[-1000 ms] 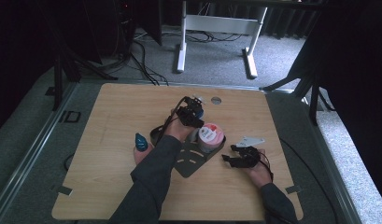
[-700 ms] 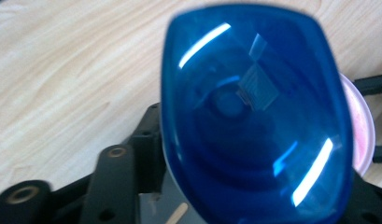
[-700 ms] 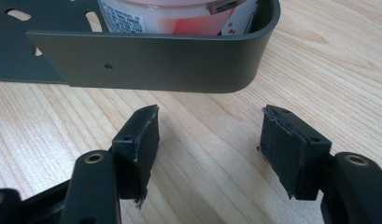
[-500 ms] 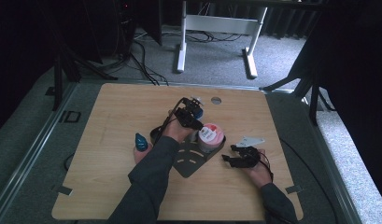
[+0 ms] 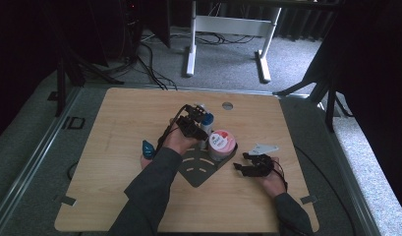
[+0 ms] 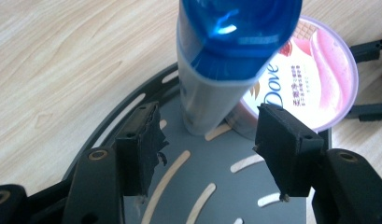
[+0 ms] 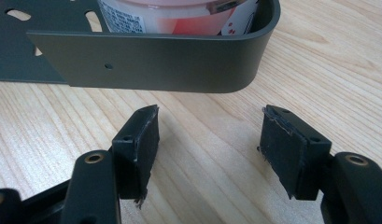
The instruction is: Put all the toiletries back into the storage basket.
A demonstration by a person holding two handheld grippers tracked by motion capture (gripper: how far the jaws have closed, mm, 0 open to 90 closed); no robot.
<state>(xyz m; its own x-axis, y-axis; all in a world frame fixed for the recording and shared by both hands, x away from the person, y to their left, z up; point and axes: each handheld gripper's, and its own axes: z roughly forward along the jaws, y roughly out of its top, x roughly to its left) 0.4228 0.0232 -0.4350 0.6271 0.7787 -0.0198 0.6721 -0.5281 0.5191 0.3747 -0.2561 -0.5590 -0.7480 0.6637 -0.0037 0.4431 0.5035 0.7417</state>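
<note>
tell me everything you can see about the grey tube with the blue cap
The grey plastic tube with a glossy translucent blue cap stands upright on the dark grey slotted metal tray, narrow end down and cap on top. It sits right beside the round pink-lidded Dove tub on the same tray; whether they touch is unclear. The left gripper has just been opening, its black pads either side of the tube but clear of it, so nothing holds it.

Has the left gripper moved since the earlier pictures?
Yes. The left gripper, its jaws just opened off the blue-capped tube, has drawn slightly back from the Dove tub, toward the table hole.
</note>
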